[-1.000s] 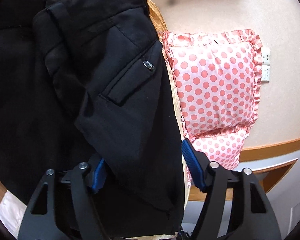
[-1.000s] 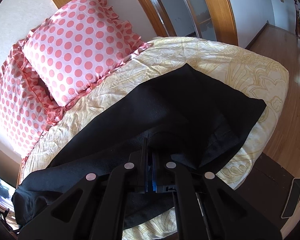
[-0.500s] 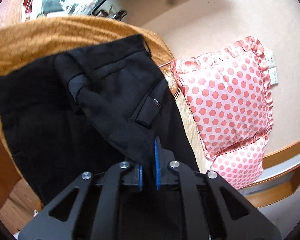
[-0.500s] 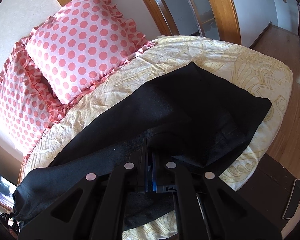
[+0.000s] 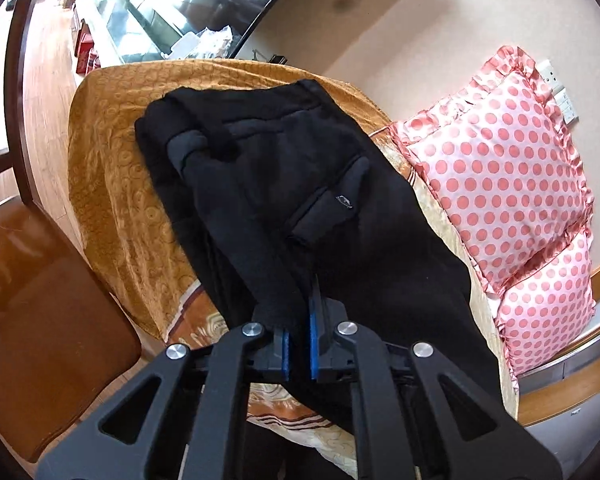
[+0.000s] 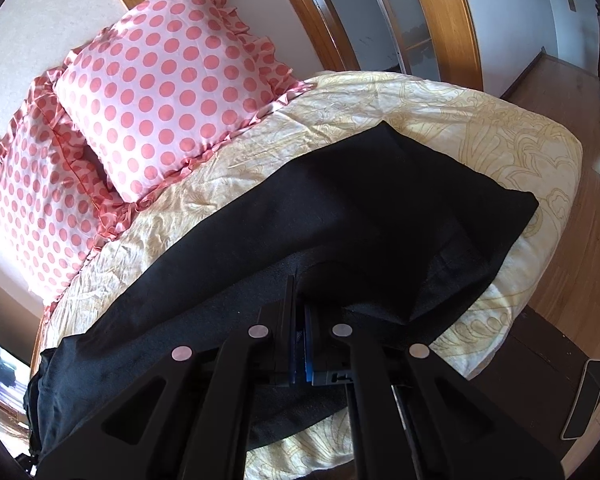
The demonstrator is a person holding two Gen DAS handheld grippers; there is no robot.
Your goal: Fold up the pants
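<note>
- The left hand-held gripper is seen clenched on a bunched fold of the black trousers; a second earlier its jaws stood wide either side of the cloth, and they have just been closing with the fabric between them.
- Since that closing, the left view has pulled back and rolled: the waistband end with its buttoned back pocket, once filling the frame, is now seen smaller at 12 o'clock, and the orange bedspread is exposed at 9 o'clock.
- It is judged that both ends are now secured, so a lift and a fold can be started.
- The right hand-held gripper is seen gripping the trousers' edge, unchanged across the second; the trouser legs lie spread on the pale yellow bed cover toward 1 o'clock.
- Only the left view shows the pocket, a brown chair at 8 o'clock and a glass-fronted counter at 11 o'clock.
- Only the right view shows the leg hems, the wooden door frame and a phone at 4 o'clock.
- The polka-dot pillows appear in both views.
</note>
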